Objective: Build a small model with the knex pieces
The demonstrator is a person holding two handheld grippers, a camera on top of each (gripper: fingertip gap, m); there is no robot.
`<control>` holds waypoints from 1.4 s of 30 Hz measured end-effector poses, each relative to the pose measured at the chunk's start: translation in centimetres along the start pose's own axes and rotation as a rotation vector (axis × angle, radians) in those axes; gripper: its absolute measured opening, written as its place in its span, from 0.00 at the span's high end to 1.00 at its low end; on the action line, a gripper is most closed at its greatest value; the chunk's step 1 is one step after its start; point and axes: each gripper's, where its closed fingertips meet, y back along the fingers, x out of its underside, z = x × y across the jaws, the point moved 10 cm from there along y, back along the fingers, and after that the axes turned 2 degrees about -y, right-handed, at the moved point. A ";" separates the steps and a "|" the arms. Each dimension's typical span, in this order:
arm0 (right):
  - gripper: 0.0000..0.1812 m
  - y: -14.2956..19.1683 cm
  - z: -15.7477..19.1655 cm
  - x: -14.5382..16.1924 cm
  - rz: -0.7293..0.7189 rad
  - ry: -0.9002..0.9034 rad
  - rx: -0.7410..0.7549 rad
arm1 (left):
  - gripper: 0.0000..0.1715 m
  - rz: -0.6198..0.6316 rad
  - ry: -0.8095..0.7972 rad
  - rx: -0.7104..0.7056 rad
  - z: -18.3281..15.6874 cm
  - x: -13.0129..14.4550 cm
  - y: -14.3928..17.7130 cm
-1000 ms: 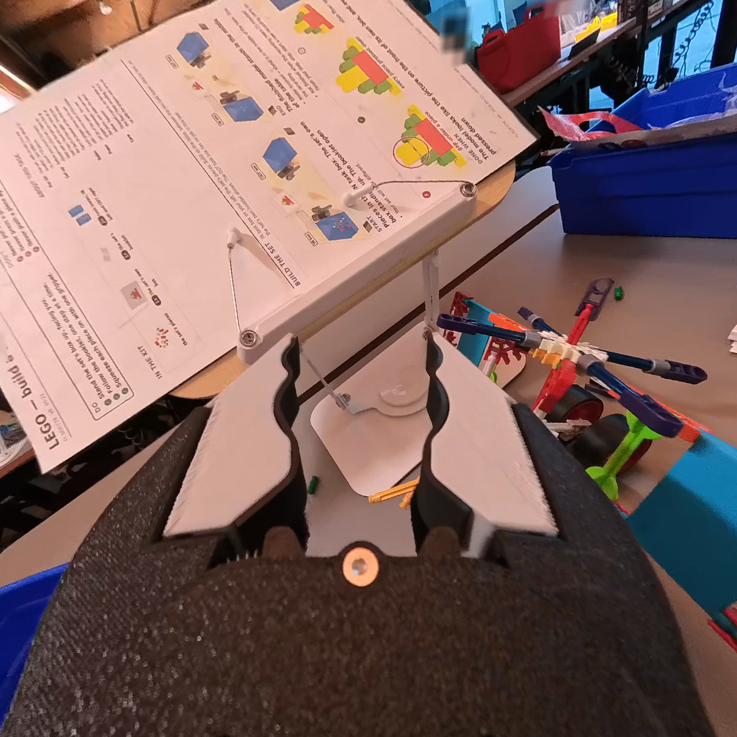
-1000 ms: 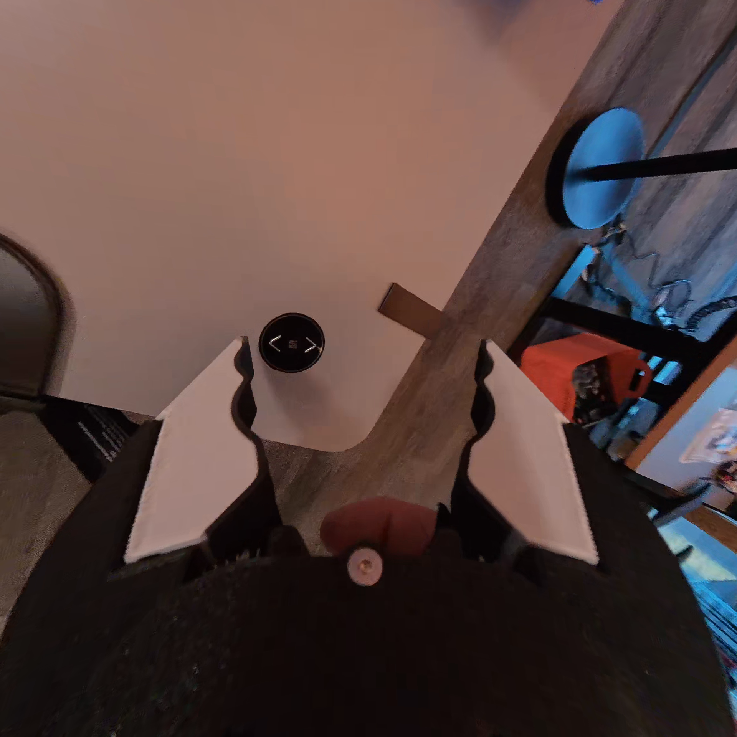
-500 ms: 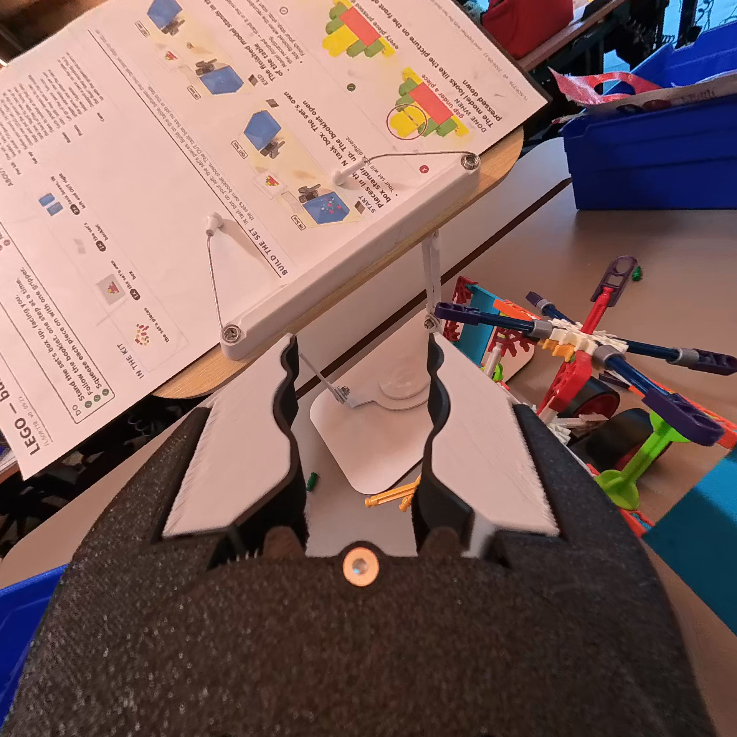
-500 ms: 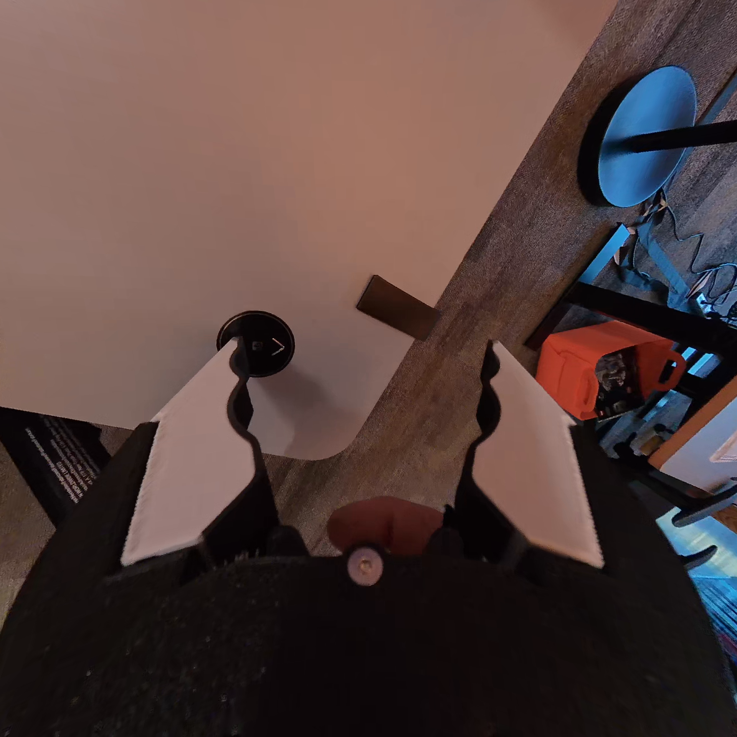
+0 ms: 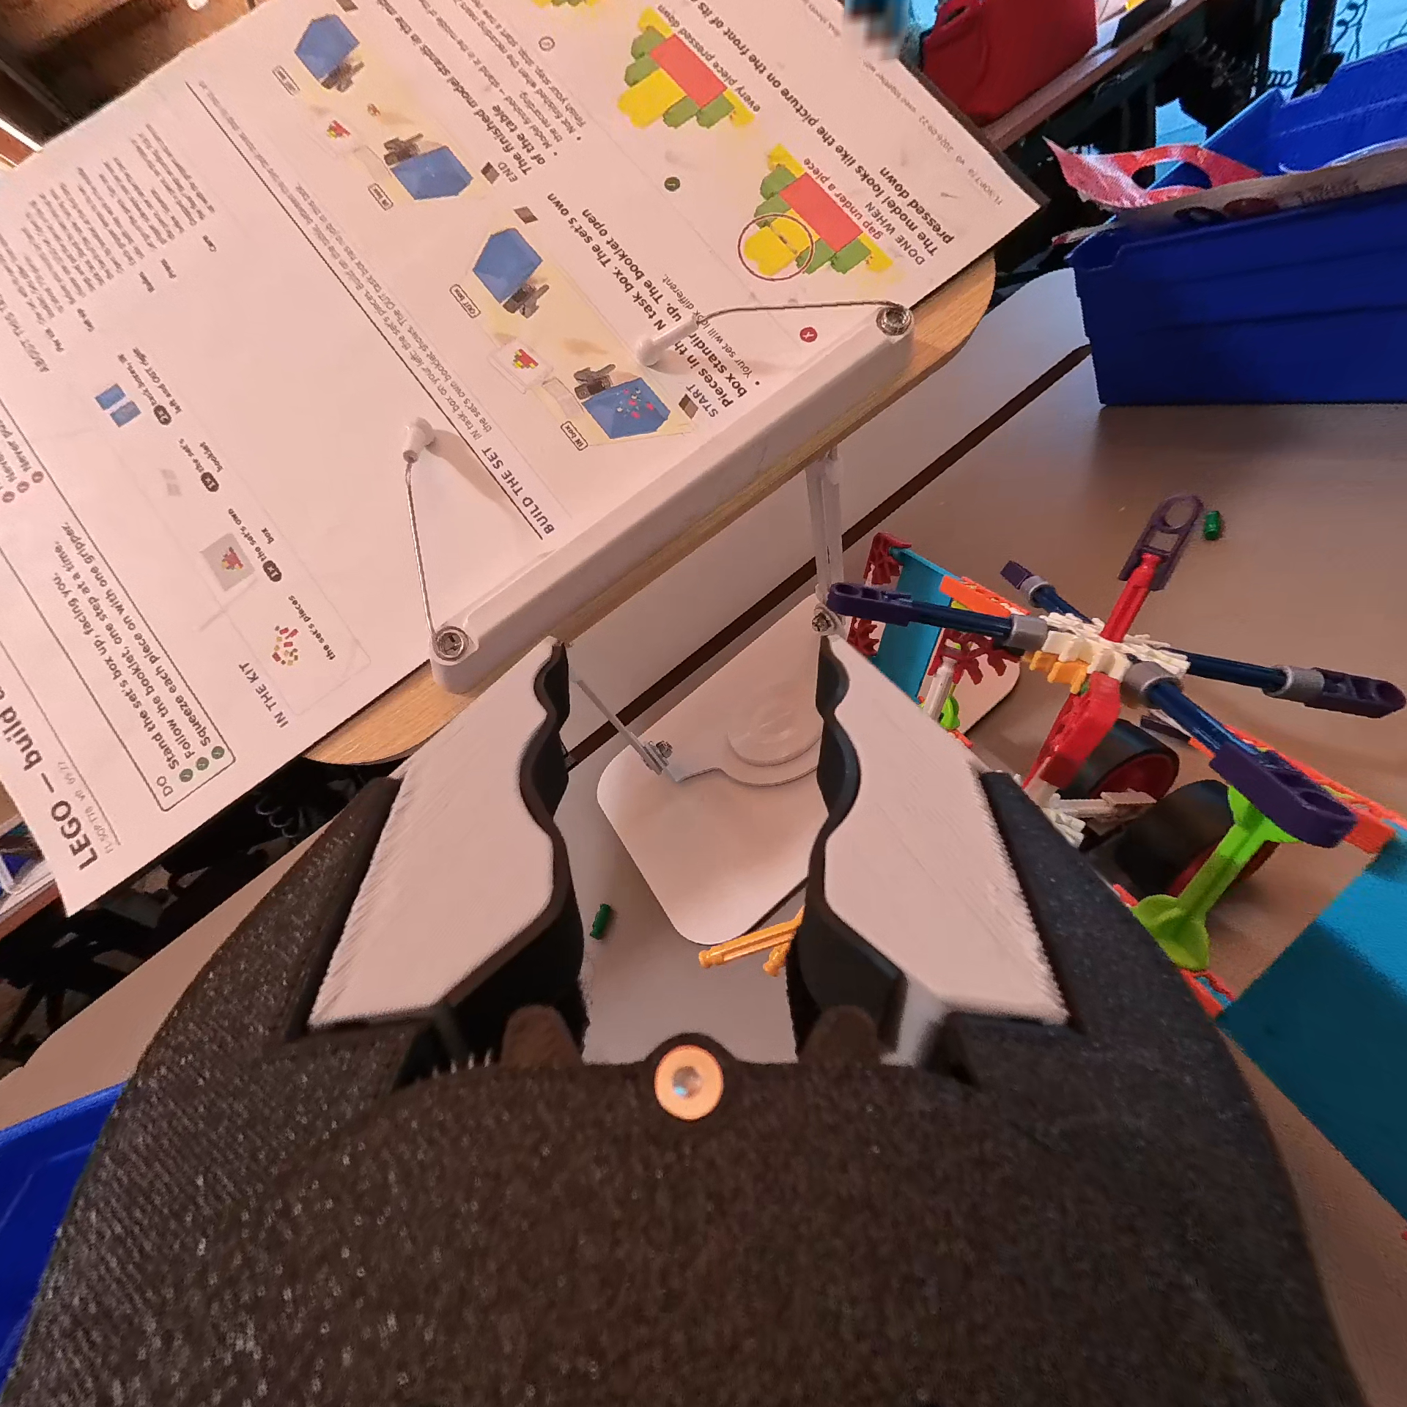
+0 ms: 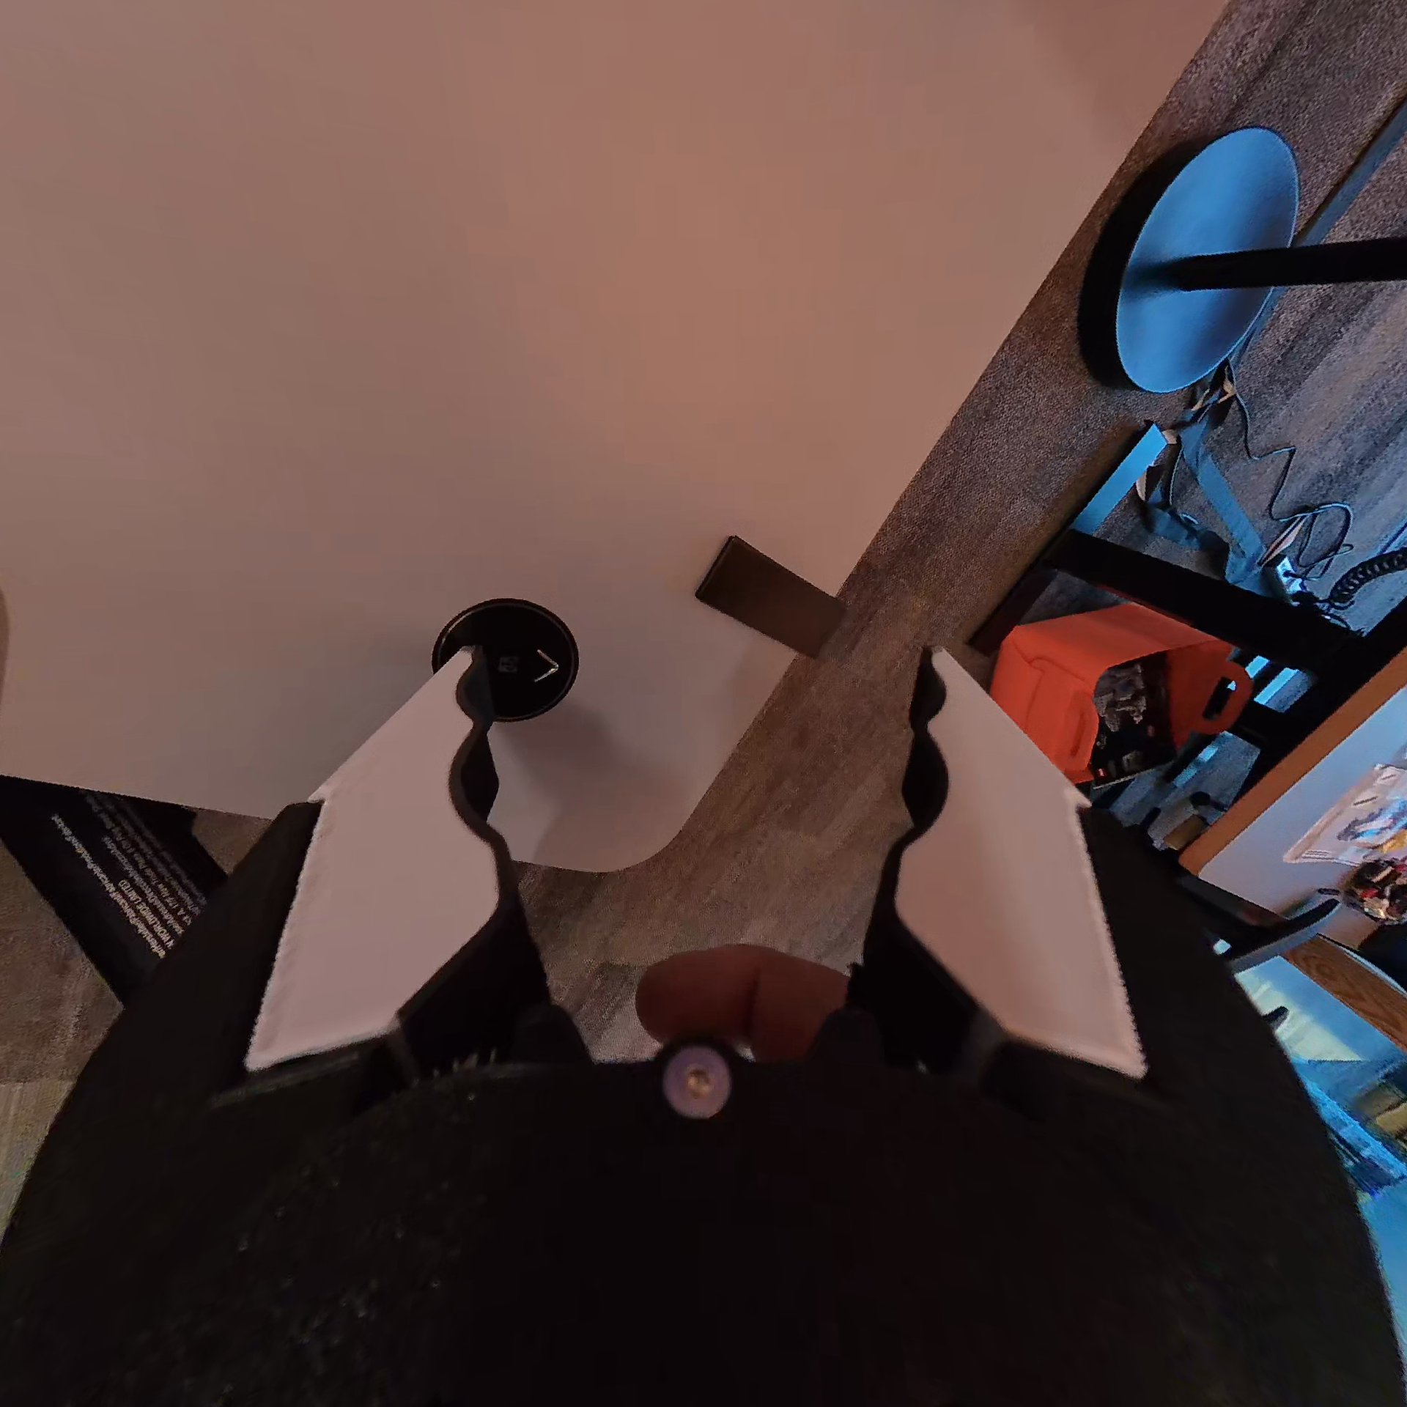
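Observation:
My left gripper (image 5: 689,670) is open and empty, held above the table before a white book stand (image 5: 670,525) that carries a printed instruction sheet (image 5: 396,289). The stand's white base plate (image 5: 716,853) lies between the fingers. A small green piece (image 5: 601,919) and an orange rod piece (image 5: 750,948) lie on the table by the base. A colourful rod-and-connector toy model (image 5: 1096,670) stands to the right. My right gripper (image 6: 697,670) is open and empty, over the corner of a pale tabletop (image 6: 533,304) near a round black button disc (image 6: 525,670).
A blue bin (image 5: 1249,304) stands at the back right, a teal box (image 5: 1325,1012) at the right edge, another blue bin (image 5: 38,1188) at the lower left. In the right wrist view: carpeted floor (image 6: 875,685), a round stool base (image 6: 1195,259), an orange case (image 6: 1096,700), a fingertip (image 6: 731,997).
The left view has shifted slightly against the stand and toy model. The right gripper has drifted so the black disc now sits behind its left fingertip. Both stay open.

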 end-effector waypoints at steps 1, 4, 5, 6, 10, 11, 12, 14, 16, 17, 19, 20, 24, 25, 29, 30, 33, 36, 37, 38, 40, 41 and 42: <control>0.38 0.1 -0.1 0.1 -0.008 0.001 0.004 | 0.62 -0.001 -0.005 0.001 -0.1 -0.2 0.0; 0.33 0.0 -0.8 0.7 -0.053 -0.033 -0.009 | 0.62 -0.002 -0.019 -0.005 0.0 -0.3 0.1; 0.32 -0.1 -1.0 1.0 -0.065 -0.050 -0.024 | 0.62 -0.005 -0.018 -0.005 0.0 -0.4 0.2; 0.31 -0.2 -1.3 1.2 -0.071 -0.066 -0.033 | 0.62 -0.004 -0.018 -0.006 0.1 -0.5 0.2; 0.29 -0.4 -1.9 1.8 -0.067 -0.077 -0.042 | 0.62 0.005 -0.026 -0.004 -0.2 -0.4 -0.2; 0.29 -0.5 -1.9 1.8 -0.068 -0.076 -0.045 | 0.62 0.010 -0.031 -0.003 -0.3 -0.5 -0.2; 0.29 -0.5 -2.0 1.8 -0.068 -0.075 -0.044 | 0.62 0.013 -0.036 -0.002 -0.3 -0.4 -0.3; 0.28 -0.6 -2.3 1.8 -0.066 -0.079 -0.043 | 0.62 0.014 -0.037 -0.003 -0.4 -0.3 -0.3; 0.28 -0.6 -2.7 2.1 -0.048 -0.075 -0.007 | 0.62 0.016 -0.036 -0.003 -0.3 -0.2 -0.5; 0.29 -0.6 -2.9 2.2 -0.044 -0.079 0.005 | 0.62 0.017 -0.034 -0.002 -0.3 -0.2 -0.6; 0.31 -0.7 -3.0 2.3 -0.057 -0.090 -0.018 | 0.62 0.024 -0.031 0.003 -0.4 -0.1 -0.8; 0.30 -0.8 -3.1 2.4 -0.059 -0.094 -0.017 | 0.62 0.028 -0.034 0.003 -0.4 0.0 -0.8; 0.31 -0.7 -2.9 2.2 -0.114 -0.101 -0.051 | 0.62 0.032 -0.043 0.004 -0.4 0.3 -0.8; 0.31 -0.8 -3.0 2.1 -0.112 -0.102 -0.044 | 0.62 0.032 -0.044 0.004 -0.3 0.2 -0.8; 0.30 -1.0 -3.1 1.9 -0.077 -0.098 -0.049 | 0.62 0.040 -0.048 0.003 -0.5 0.3 -0.9; 0.30 -1.0 -3.0 1.7 -0.066 -0.092 -0.050 | 0.62 0.040 -0.048 0.001 -0.5 0.4 -0.9; 0.30 -0.8 -2.8 1.1 -0.029 -0.057 -0.023 | 0.62 0.041 -0.045 0.001 -0.6 0.4 -1.0; 0.31 -0.8 -2.7 0.7 -0.001 -0.036 -0.012 | 0.62 0.042 -0.049 0.000 -0.6 0.4 -1.0; 0.32 -0.8 -2.6 0.6 0.000 -0.036 -0.013 | 0.62 0.038 -0.045 0.000 -0.7 0.3 -1.0; 0.32 -0.9 -2.6 0.6 -0.001 -0.038 -0.017 | 0.62 0.036 -0.043 0.001 -0.7 0.3 -0.9; 0.32 -1.0 -2.6 0.8 -0.008 -0.048 -0.025 | 0.62 0.034 -0.043 0.000 -0.7 0.5 -1.0; 0.33 -1.0 -2.6 0.8 -0.011 -0.052 -0.028 | 0.62 0.035 -0.040 0.001 -0.7 0.5 -1.0; 0.33 -1.1 -2.6 0.9 -0.014 -0.054 -0.030 | 0.62 0.035 -0.036 0.003 -0.7 0.5 -1.0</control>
